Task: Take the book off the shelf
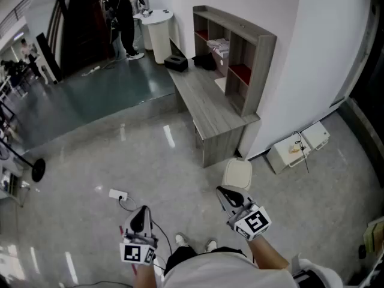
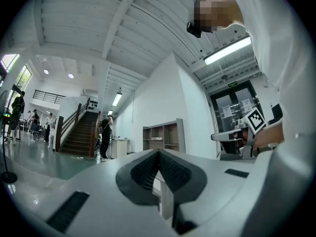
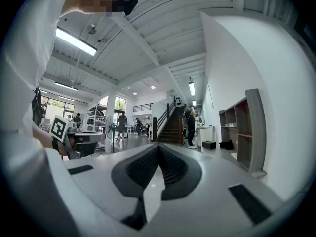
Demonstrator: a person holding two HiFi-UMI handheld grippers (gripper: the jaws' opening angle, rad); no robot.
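White top (image 1: 210, 272), white shoes (image 1: 180, 240), grey left hand-held gripper (image 1: 142, 213) and right hand-held gripper (image 1: 223, 193), black-white marker cubes (image 1: 255, 222)

Bright ceiling strip lamps (image 2: 229, 51) glare on the glossy floor (image 1: 168, 135); both gripper views warp toward dark edges.

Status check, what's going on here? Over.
Grippers: left gripper, right gripper both shut, empty. The book lies in shelf, untouched, far ahead. A stool stands before desk.

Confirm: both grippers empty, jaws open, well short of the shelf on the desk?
Wrong on the jaws: both are shut. The left gripper and right gripper each show them closed together, nothing between, in their own gripper views. Both empty and well short of the shelf on the desk: correct.
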